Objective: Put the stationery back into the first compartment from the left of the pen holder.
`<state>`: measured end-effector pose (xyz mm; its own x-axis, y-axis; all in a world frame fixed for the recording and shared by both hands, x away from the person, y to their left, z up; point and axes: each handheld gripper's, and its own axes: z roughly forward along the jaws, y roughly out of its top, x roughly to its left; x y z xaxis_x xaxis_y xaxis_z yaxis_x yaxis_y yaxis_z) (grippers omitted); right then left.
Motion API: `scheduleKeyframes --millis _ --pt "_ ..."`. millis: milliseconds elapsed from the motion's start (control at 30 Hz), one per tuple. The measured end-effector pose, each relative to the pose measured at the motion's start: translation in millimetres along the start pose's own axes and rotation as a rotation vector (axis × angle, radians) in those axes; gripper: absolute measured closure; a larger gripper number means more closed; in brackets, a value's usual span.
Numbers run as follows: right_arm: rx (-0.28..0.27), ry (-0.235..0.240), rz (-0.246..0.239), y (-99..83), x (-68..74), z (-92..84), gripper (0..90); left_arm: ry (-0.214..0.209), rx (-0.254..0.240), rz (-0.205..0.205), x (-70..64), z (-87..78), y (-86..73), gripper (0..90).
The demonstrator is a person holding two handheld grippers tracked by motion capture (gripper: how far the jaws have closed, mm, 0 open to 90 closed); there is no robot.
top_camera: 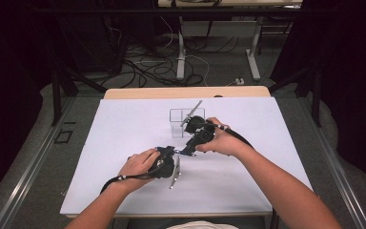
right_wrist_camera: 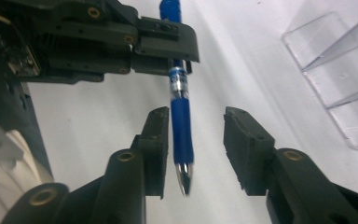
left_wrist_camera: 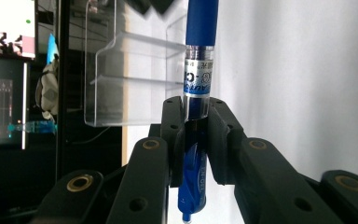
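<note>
A blue pen [left_wrist_camera: 200, 28] with a clear middle band and a silver tip is clamped in my left gripper [left_wrist_camera: 196, 126], whose pads press on its barrel. In the right gripper view the pen [right_wrist_camera: 182, 130] hangs tip-first between the jaws of my right gripper [right_wrist_camera: 196, 135]. Those jaws stand apart: the pen lies close beside the left pad [right_wrist_camera: 156, 140] and a clear gap separates it from the other pad. From above, my left gripper [top_camera: 171, 155] and right gripper [top_camera: 188, 148] meet at the pen [top_camera: 180, 152] near the middle of the white table [top_camera: 124, 133].
A clear acrylic holder [top_camera: 186, 121] with open compartments stands just behind the right hand, also visible as the holder [left_wrist_camera: 130, 79] past the pen. Beyond the table's wooden far edge [top_camera: 186, 92] lie floor cables and desk legs.
</note>
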<state>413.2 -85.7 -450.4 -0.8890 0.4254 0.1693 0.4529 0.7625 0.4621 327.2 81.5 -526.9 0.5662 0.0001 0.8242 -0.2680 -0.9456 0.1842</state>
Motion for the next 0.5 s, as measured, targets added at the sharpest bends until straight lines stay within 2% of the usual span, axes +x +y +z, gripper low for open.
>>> scheduleKeyframes --millis 100,167,200,267,300,333,367,500 --pt "-0.03 -0.018 -0.026 -5.6 -3.3 -3.5 52.6 -0.008 0.019 -0.015 1.3 0.5 -4.0 78.6" --pt "-0.046 -0.02 -0.022 -9.3 -4.4 -5.0 48.6 -0.003 0.017 -0.036 2.4 1.0 -6.7 78.6" --pt "-0.05 -0.025 -0.023 -11.0 -5.2 -5.6 46.2 -0.004 0.069 0.018 8.0 -2.1 -7.4 78.6" --pt "-0.064 -0.04 -0.031 -15.9 -7.5 -6.0 42.2 0.0 0.074 -0.008 11.4 -2.6 -10.4 78.6" --pt "-0.066 -0.035 -0.025 -18.0 -7.8 -6.4 40.4 0.005 0.05 -0.053 11.0 -1.3 -12.2 78.6" --pt "-0.071 -0.032 -0.021 -20.0 -8.1 -6.1 38.8 0.01 0.045 -0.064 13.1 -1.5 -13.2 78.7" --pt "-0.073 -0.03 -0.021 -22.3 -9.0 -6.4 37.7 0.007 0.03 -0.1 13.5 -1.1 -14.4 78.6" --pt "-0.101 -0.043 -0.001 -30.7 -9.2 -7.9 32.9 0.011 0.024 -0.171 20.7 -1.9 -18.9 78.6"
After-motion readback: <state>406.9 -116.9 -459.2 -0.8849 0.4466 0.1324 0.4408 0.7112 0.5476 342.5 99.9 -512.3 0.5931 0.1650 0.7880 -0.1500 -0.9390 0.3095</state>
